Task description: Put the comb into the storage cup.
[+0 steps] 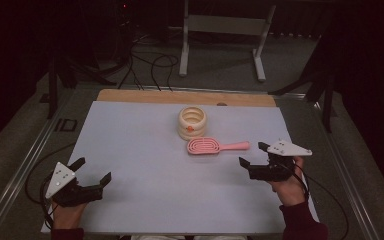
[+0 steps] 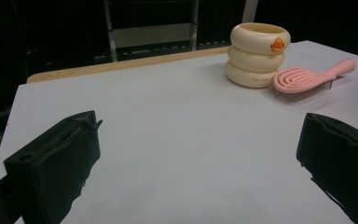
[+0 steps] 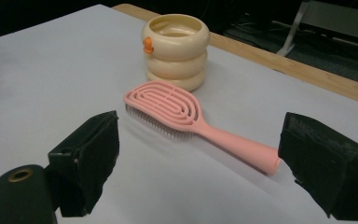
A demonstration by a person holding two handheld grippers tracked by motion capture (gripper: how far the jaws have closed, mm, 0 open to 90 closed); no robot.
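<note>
Pink hairbrush [image 1: 215, 146] lies flat on my worktop [image 1: 130, 150], bristles down, just beside the cream ringed cup [image 1: 192, 122]. My right hand-held gripper [image 1: 254, 154] sits near its handle end, jaws spread and empty. My left hand-held gripper [image 1: 93, 169] rests well apart, also released.

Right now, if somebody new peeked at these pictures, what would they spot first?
Probably the pink hairbrush lying bristles-down near the middle of the white table, its handle pointing toward the right gripper. Just behind it stands a cream cup shaped like stacked rings, with a small orange mark on its side. Both black grippers sit open near the front edge, the left gripper far from both things.
</note>
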